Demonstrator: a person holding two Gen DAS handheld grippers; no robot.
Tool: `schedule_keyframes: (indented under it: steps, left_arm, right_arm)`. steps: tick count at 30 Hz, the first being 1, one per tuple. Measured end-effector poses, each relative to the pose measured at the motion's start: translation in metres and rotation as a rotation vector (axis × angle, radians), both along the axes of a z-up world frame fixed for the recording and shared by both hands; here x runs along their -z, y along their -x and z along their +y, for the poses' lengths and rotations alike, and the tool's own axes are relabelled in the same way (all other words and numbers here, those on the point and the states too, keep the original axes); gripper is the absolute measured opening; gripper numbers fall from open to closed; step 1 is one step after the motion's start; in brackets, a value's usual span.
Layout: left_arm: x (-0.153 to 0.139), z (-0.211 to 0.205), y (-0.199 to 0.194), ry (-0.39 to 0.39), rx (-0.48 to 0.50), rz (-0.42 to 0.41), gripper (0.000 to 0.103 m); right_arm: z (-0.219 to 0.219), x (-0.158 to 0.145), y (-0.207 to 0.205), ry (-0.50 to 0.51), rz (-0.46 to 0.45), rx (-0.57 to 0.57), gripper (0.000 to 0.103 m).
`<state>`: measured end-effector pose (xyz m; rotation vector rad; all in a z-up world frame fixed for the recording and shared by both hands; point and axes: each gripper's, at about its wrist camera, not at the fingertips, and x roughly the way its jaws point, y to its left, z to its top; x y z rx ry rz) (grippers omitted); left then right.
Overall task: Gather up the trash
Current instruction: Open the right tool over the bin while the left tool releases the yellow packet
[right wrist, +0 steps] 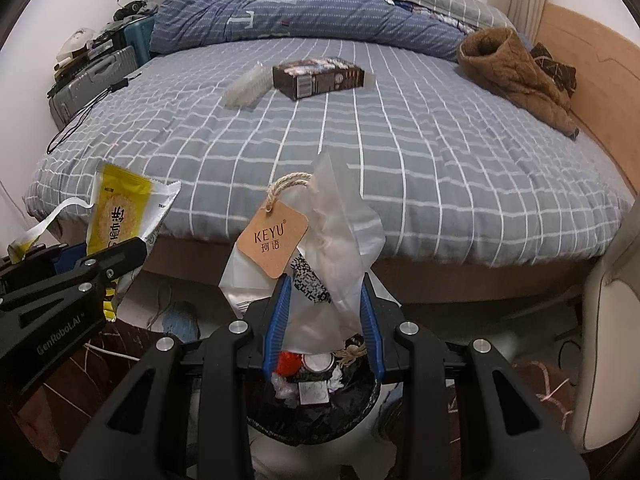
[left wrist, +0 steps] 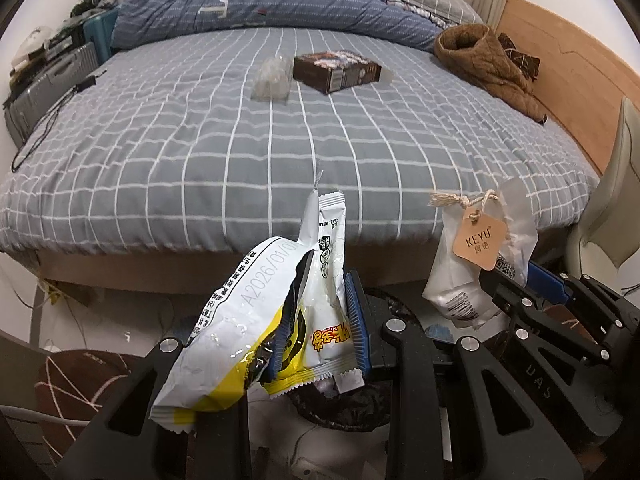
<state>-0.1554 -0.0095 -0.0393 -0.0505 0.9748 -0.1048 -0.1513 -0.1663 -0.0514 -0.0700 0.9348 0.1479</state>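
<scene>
My left gripper (left wrist: 316,320) is shut on a white and yellow snack wrapper (left wrist: 256,320), held over the black-lined trash bin (left wrist: 340,412); the wrapper also shows in the right wrist view (right wrist: 120,216). My right gripper (right wrist: 324,312) is shut on a translucent plastic bag with a brown KEYU tag (right wrist: 340,248), above the bin (right wrist: 312,424), which holds several bits of trash. That bag shows in the left wrist view (left wrist: 472,264). A brown box (left wrist: 336,70) (right wrist: 318,76) and a clear plastic tray (left wrist: 272,80) (right wrist: 246,88) lie on the bed.
The bed (left wrist: 280,152) with a grey checked sheet is ahead, a blue quilt (left wrist: 260,0) at its far end. A brown garment (left wrist: 488,68) lies at the right by the wooden headboard (left wrist: 580,80). Suitcases (left wrist: 52,80) stand at the left. A pale chair (right wrist: 608,340) is at right.
</scene>
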Motion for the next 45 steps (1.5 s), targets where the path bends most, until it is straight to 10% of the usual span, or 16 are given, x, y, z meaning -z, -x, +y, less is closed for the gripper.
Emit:
schedule_keyframes:
  steps: [26, 45]
  left_arm:
    - [0.064, 0.005, 0.0, -0.025, -0.011, 0.1, 0.027]
    - [0.076, 0.001, -0.01, -0.01, 0.002, 0.127, 0.027]
  right_arm:
    - [0.004, 0.085, -0.006, -0.008, 0.166, -0.003, 0.034]
    - [-0.005, 0.083, -0.017, 0.029, 0.107, 0.016, 0.081]
